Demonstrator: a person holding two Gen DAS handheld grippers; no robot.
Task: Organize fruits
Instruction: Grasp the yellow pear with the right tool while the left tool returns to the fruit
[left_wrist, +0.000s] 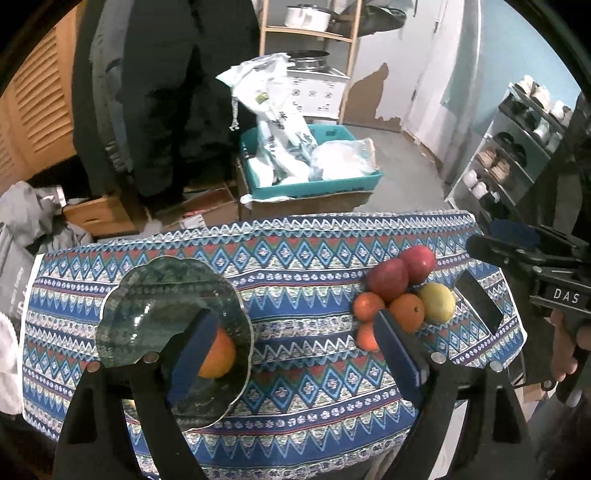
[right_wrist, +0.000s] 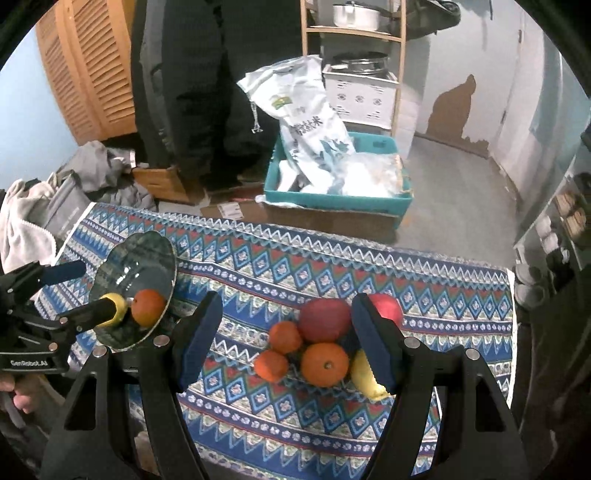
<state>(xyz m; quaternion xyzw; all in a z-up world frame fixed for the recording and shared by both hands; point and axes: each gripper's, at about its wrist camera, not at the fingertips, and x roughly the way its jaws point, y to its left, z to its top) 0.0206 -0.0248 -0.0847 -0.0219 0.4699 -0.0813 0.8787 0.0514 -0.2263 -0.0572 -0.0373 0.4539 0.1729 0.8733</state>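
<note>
A green glass plate (left_wrist: 162, 295) sits on the left of the patterned tablecloth and holds an orange (left_wrist: 219, 356). In the right wrist view the plate (right_wrist: 147, 254) holds an orange (right_wrist: 147, 306) and a yellow lemon (right_wrist: 112, 308). A pile of fruit lies on the right: two red apples (left_wrist: 388, 278), several oranges (left_wrist: 406, 312) and a lemon (left_wrist: 437, 302). My left gripper (left_wrist: 299, 350) is open above the table between plate and pile. My right gripper (right_wrist: 286, 332) is open above the pile (right_wrist: 325, 363).
The table (left_wrist: 314, 406) has a blue patterned cloth. Behind it on the floor stand a teal crate (left_wrist: 314, 184) with white bags, cardboard boxes and a wooden shelf. A shoe rack (left_wrist: 509, 162) stands at the right. A person in dark clothes (left_wrist: 159, 92) stands behind.
</note>
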